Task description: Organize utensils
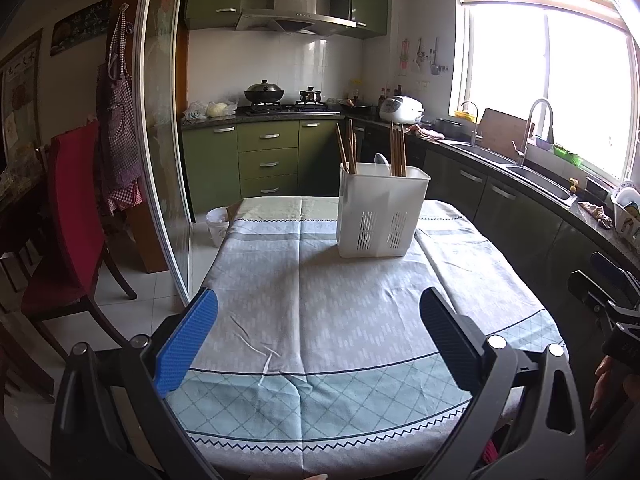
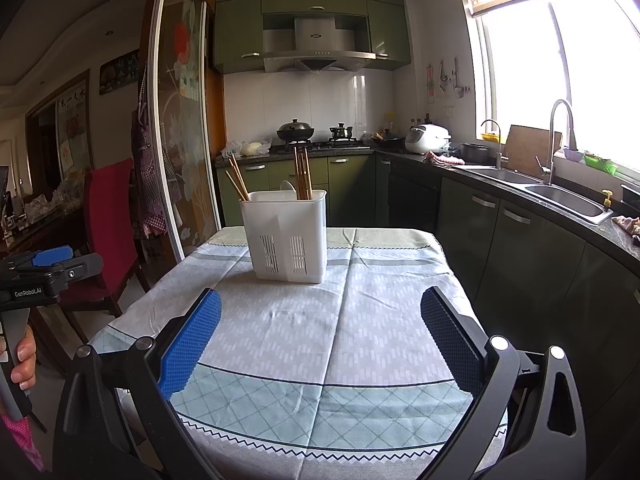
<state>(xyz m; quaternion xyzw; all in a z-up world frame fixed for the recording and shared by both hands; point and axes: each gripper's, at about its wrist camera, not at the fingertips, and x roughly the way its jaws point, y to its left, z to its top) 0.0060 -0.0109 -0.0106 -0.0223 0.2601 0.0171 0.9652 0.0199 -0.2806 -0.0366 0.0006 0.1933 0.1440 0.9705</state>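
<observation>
A white plastic utensil holder (image 1: 380, 212) stands upright on the table's far half; it also shows in the right wrist view (image 2: 286, 236). Wooden chopsticks stand in its left compartment (image 1: 347, 148) and in its right compartment (image 1: 397, 149), with a white spoon (image 1: 381, 160) between them. The same chopsticks (image 2: 303, 174) and spoon (image 2: 287, 186) show in the right wrist view. My left gripper (image 1: 318, 336) is open and empty above the table's near half. My right gripper (image 2: 320, 336) is open and empty, also short of the holder.
The table wears a grey and teal patterned cloth (image 1: 320, 320). A red chair (image 1: 76, 216) stands to the left beside a glass sliding door (image 1: 160, 140). A counter with two sinks (image 2: 560, 196) runs along the right. A white bin (image 1: 218, 224) sits on the floor.
</observation>
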